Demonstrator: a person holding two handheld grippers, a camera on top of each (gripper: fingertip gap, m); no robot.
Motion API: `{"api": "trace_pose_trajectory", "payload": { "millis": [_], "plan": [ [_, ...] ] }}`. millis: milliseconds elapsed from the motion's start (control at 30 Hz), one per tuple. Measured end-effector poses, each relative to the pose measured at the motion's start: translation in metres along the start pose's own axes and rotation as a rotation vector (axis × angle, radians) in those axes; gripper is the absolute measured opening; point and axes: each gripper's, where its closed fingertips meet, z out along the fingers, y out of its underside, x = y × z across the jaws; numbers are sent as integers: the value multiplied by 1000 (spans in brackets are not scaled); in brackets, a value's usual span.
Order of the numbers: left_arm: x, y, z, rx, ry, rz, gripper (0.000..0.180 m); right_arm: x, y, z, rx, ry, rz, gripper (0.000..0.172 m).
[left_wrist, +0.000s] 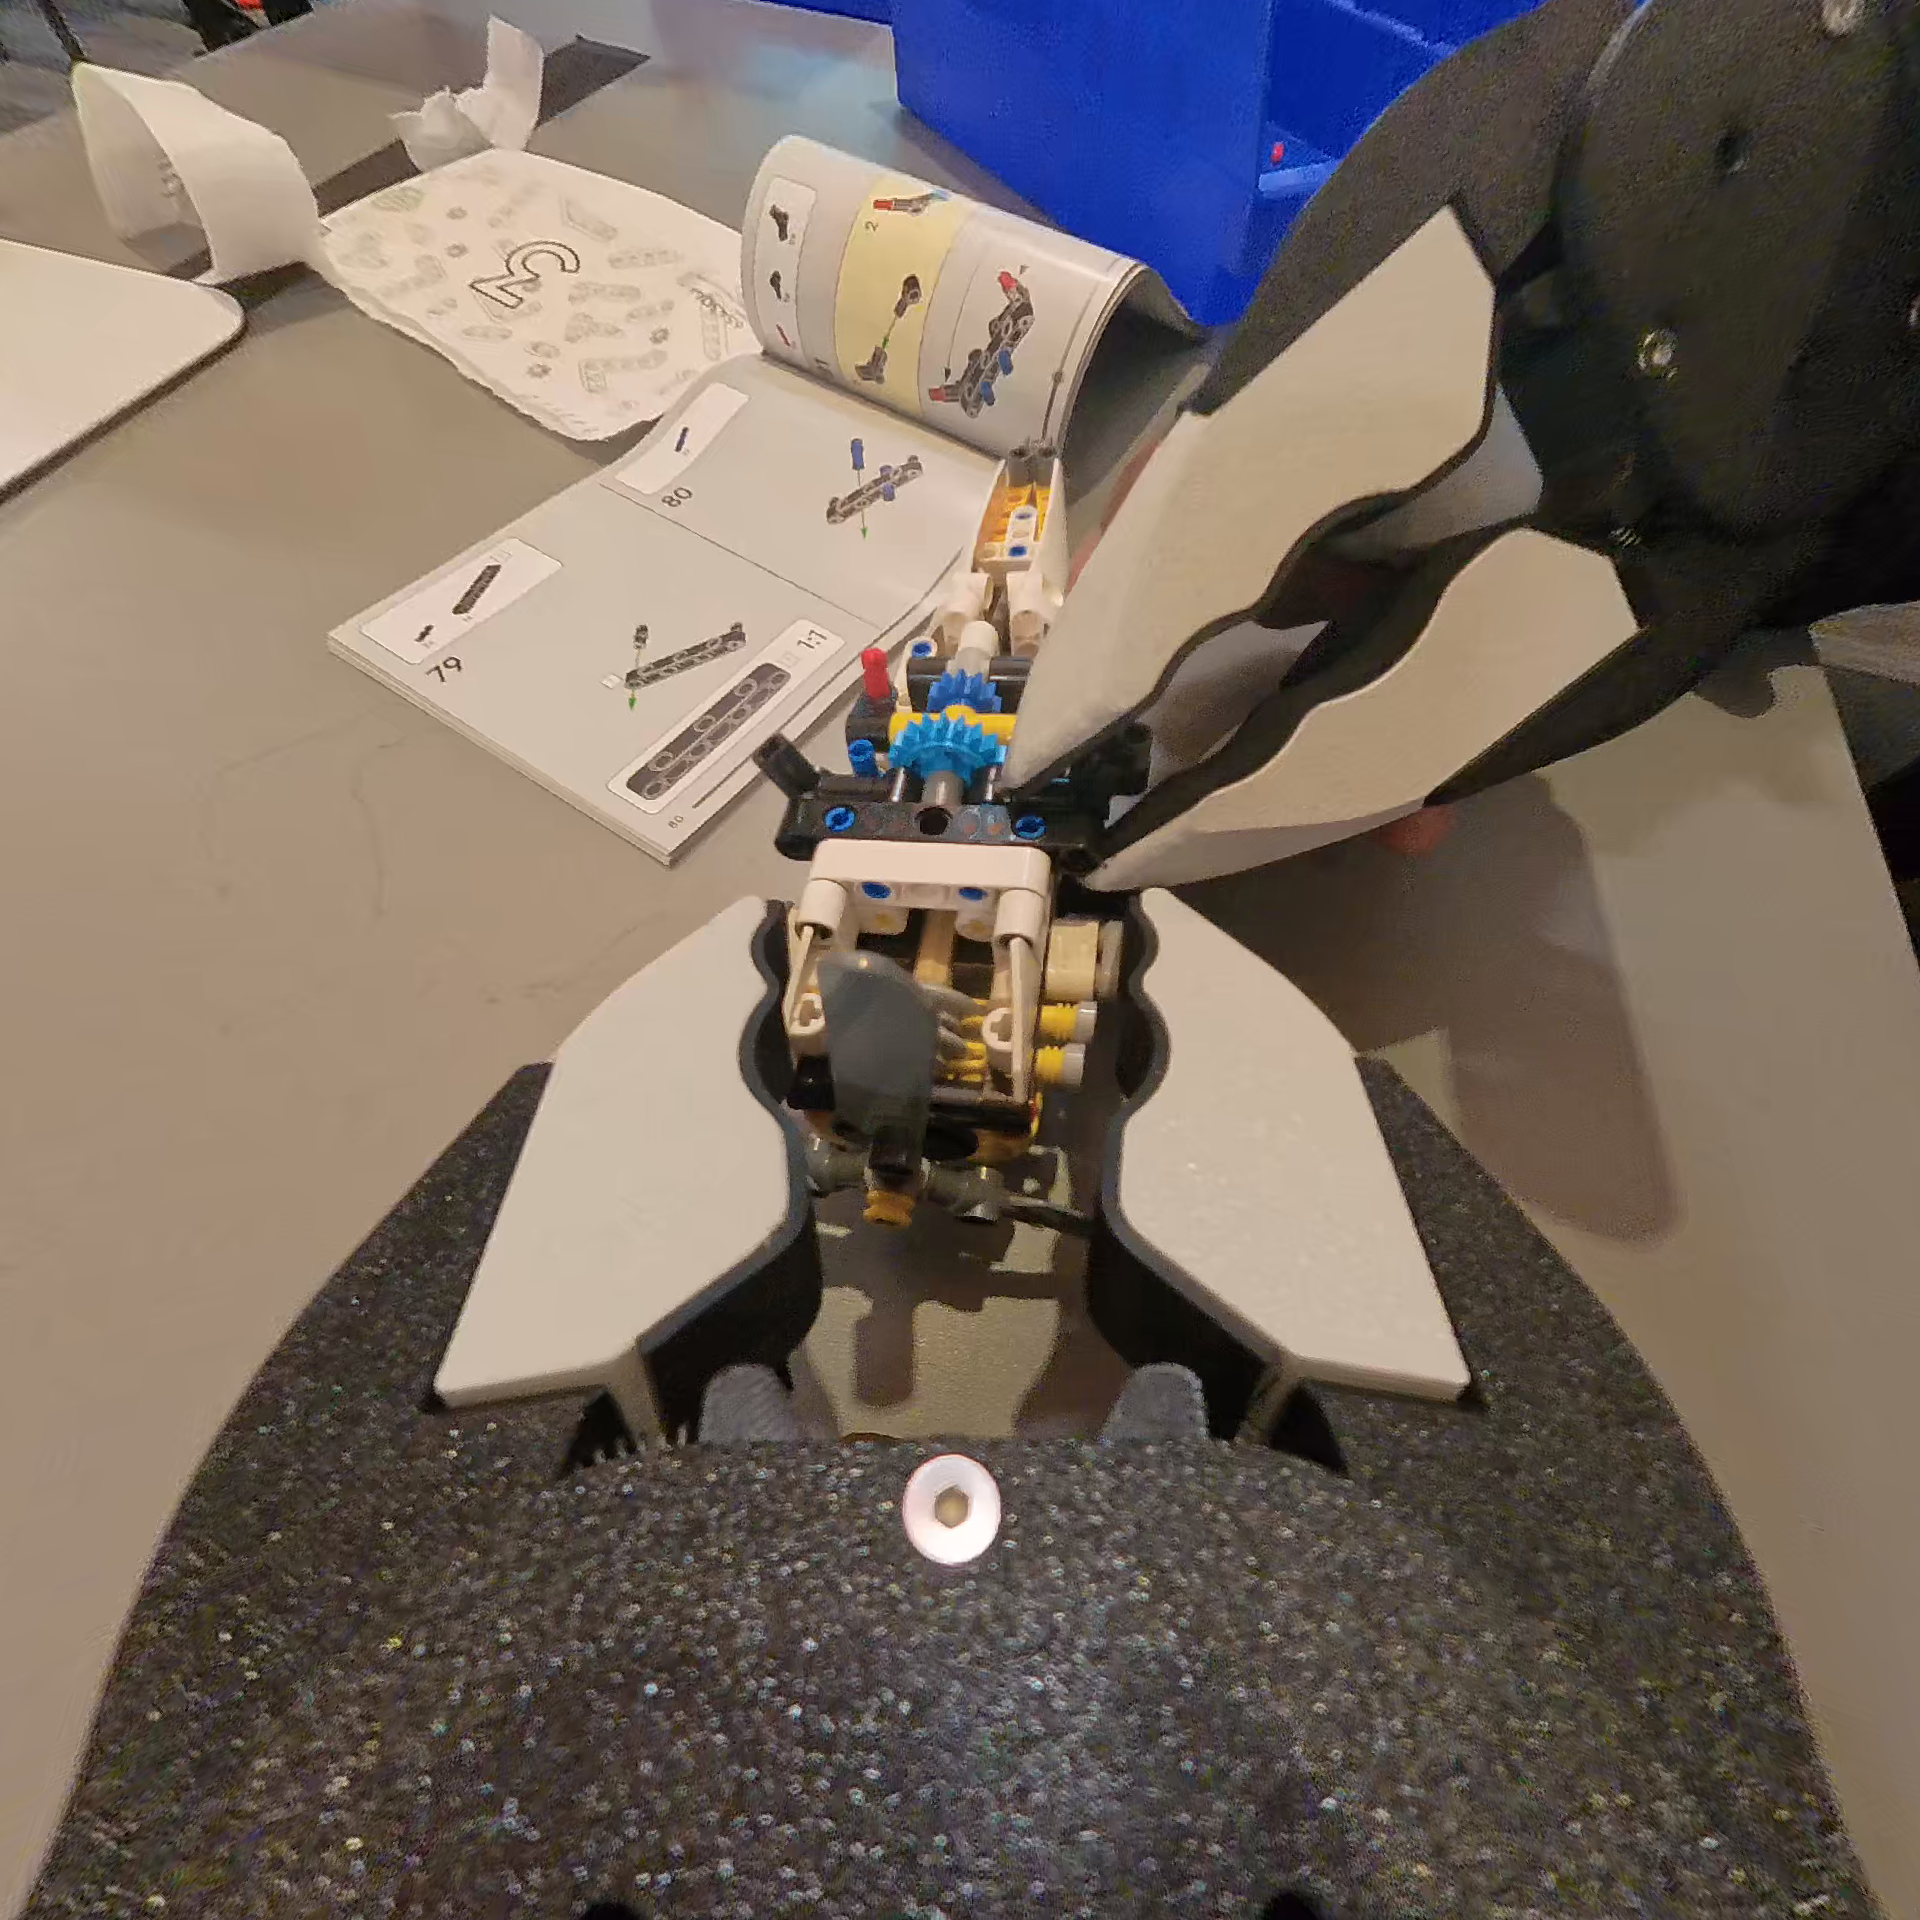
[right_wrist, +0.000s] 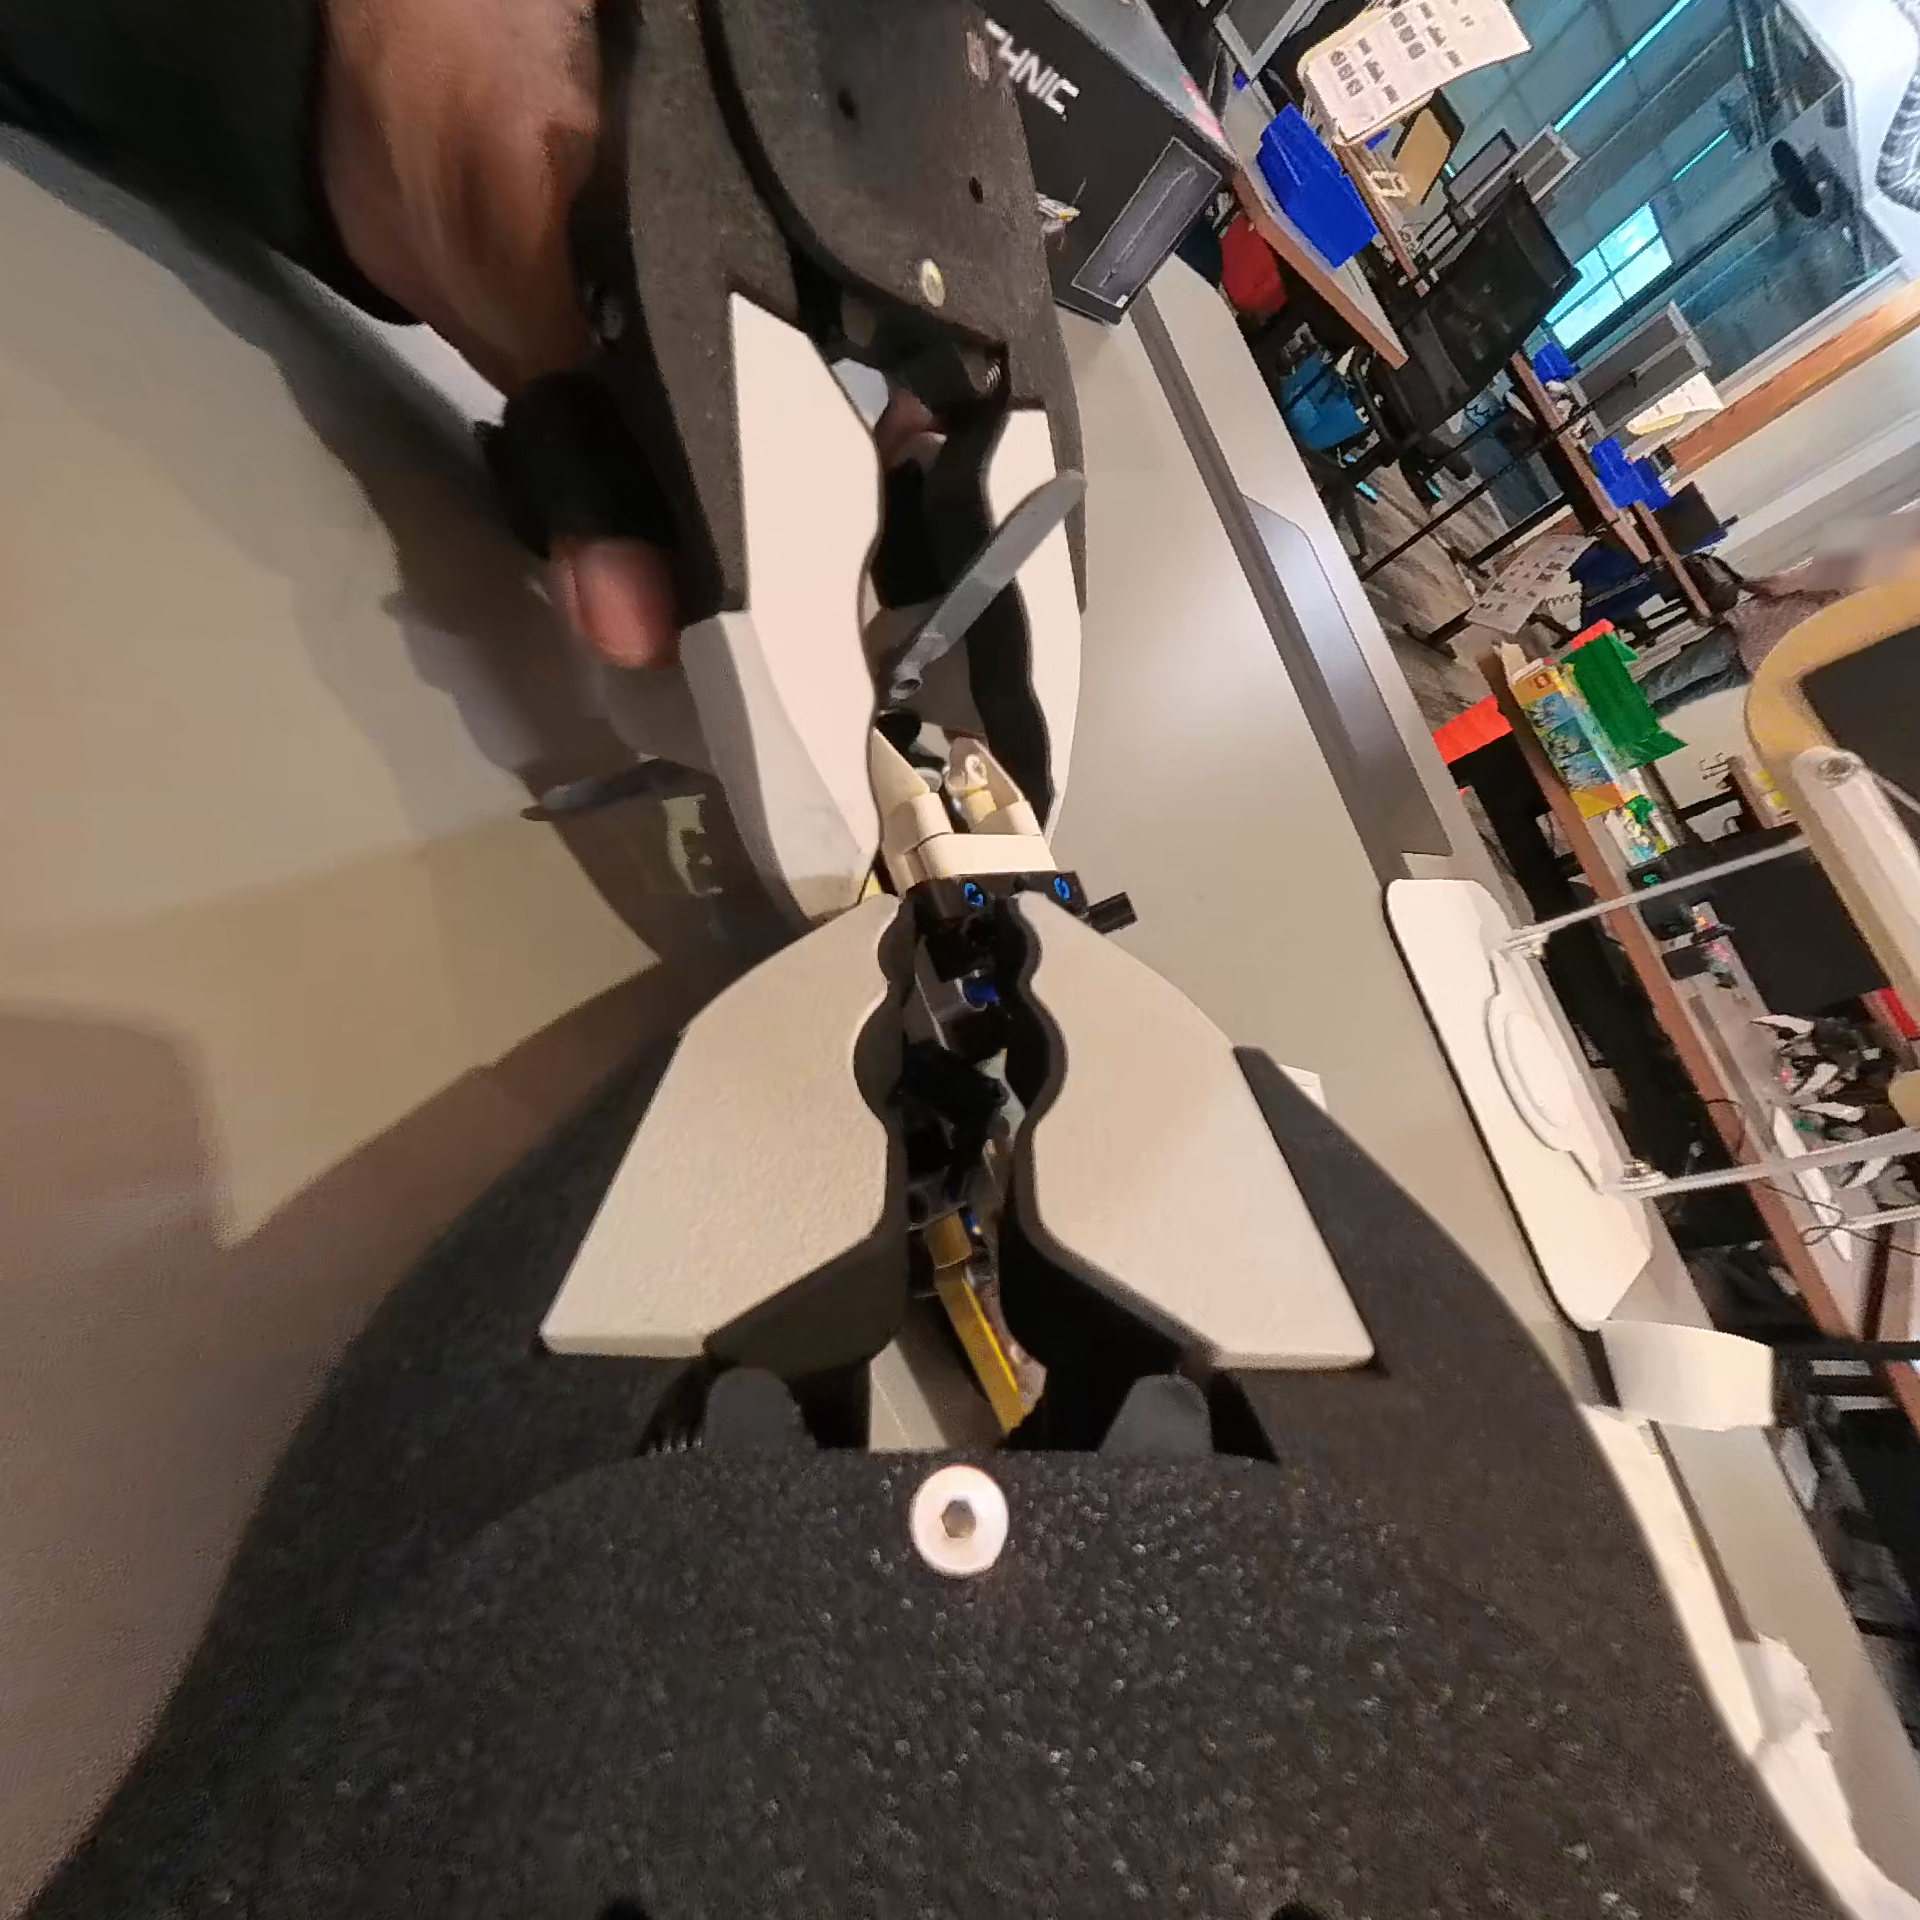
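A building-block model (left_wrist: 925, 862) of white, black, yellow and blue parts lies lengthwise ahead of me, just above the grey table (left_wrist: 260, 935). My left gripper (left_wrist: 951, 914) is shut on its near white and yellow end, where a grey blade (left_wrist: 873, 1039) sits. My right gripper (left_wrist: 1049, 826) comes in from the upper right and is shut on the model's black cross beam by the blue gears (left_wrist: 940, 743). In the right wrist view my right gripper (right_wrist: 956, 914) clamps the black beam of the model (right_wrist: 977, 857). The left gripper (right_wrist: 956, 831) faces it, with the grey blade (right_wrist: 977, 582) between its fingers.
An open instruction booklet (left_wrist: 665, 582) lies beyond the model, with a printed paper bag (left_wrist: 540, 291) behind it and a blue bin (left_wrist: 1091, 125) at the back. A white tray (left_wrist: 94, 343) sits far left. A hand (right_wrist: 457, 177) holds the left gripper. A black box (right_wrist: 1122, 177) and cluttered shelves (right_wrist: 1662, 831) stand farther off. Both grippers' tips are close together, under 4 cm apart.
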Motion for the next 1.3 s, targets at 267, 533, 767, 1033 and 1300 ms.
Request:
{"api": "trace_pose_trajectory", "payload": {
  "millis": [267,533,767,1033,1300],
  "plan": [
    [1,0,2,-7,-14,3,60,1,3,-2,-72,88,-189,16],
    [-3,1,5,-2,-104,36,59,6,10,-2,-153,146,-246,16],
    [-5,0,5,6,-123,14,59,9,10,0,-124,123,-71,15],
    [-8,0,4,12,-139,2,59,10,8,2,-51,55,192,14],
    [-9,-1,4,20,-144,-11,59,13,7,3,-3,48,317,14]
  ]
}}
